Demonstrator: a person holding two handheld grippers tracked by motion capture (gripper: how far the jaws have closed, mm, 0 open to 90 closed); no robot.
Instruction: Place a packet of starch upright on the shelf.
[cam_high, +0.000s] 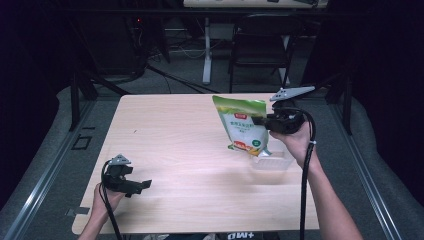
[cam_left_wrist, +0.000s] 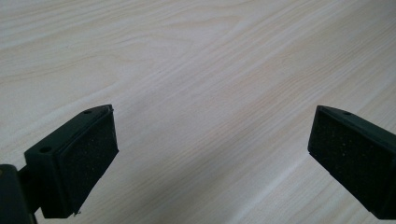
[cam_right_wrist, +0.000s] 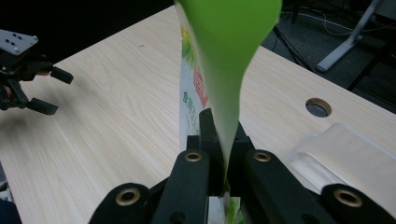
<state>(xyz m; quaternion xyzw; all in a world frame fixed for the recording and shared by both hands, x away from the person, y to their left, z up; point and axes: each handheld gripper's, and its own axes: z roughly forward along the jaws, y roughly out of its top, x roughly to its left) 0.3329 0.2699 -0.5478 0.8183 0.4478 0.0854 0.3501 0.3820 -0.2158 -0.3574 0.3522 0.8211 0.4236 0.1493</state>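
Green packet hangs upright, long axis vertical, pinched at its edge by my right gripper, just above the clear tray at five o'clock. My left gripper, jaws spread, idles well apart at eight o'clock.

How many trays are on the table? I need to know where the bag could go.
1: a clear tray near the table's right edge, just below the green bag held up in the right gripper.
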